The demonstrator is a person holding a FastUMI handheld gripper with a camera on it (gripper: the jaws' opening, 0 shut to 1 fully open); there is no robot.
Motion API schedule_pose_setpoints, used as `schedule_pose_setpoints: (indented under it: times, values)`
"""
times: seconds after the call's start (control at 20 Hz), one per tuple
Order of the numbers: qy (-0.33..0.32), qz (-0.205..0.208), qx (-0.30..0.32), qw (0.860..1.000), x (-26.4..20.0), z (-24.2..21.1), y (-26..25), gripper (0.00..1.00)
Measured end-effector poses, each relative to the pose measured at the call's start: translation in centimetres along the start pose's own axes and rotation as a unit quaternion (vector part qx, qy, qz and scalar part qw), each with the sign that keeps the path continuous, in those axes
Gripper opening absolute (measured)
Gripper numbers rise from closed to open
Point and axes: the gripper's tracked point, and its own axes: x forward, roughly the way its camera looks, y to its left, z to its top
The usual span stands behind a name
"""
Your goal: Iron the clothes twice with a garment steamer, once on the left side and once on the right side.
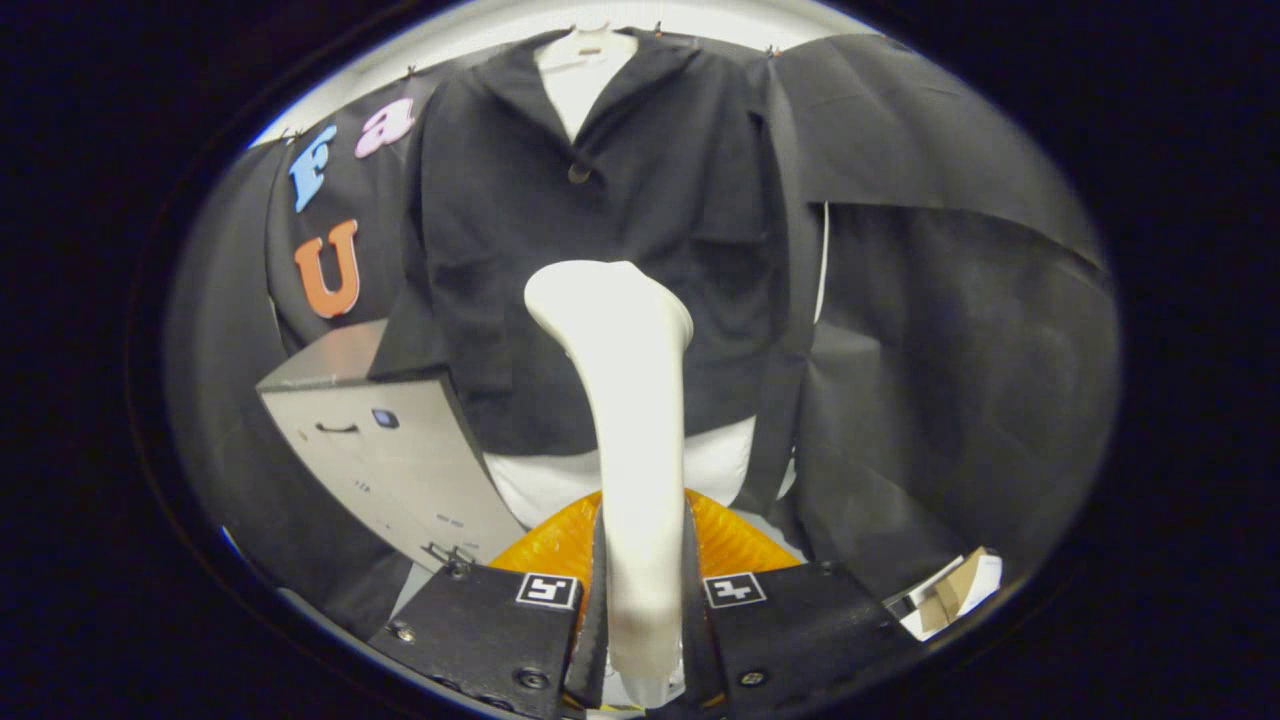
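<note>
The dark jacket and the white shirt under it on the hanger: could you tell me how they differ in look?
The dark jacket is black and lies outermost; the white shirt is white and peeks out at the neck and below the hem. The jacket has lapels and a button; the shirt looks plain. Both hang together beyond the steamer, on whose handle the gripper has its jaws shut.

One white garment steamer (625,400), clamped between the two fingers of one gripper (643,600). One black jacket (600,230) hanging, one grey cabinet (390,440), one orange basket (730,540), one cardboard box (955,590).
</note>
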Motion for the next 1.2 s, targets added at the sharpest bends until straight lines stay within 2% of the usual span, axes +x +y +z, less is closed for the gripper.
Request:
schedule_pose_setpoints:
  times: [0.15,0.35,0.75,1.0,1.2]
  values:
    - [-0.059,0.002,0.016,0.998,-2.6,6.9,-2.3,0.33]
    - [-0.135,0.022,0.030,0.990,-3.8,16.1,-3.9,0.33]
    - [-0.252,0.046,0.030,0.966,-1.8,31.0,-5.5,0.32]
    - [-0.286,0.044,0.031,0.957,0.6,36.7,-6.4,0.33]
    - [-0.293,0.042,0.023,0.955,3.0,37.3,-6.8,0.33]
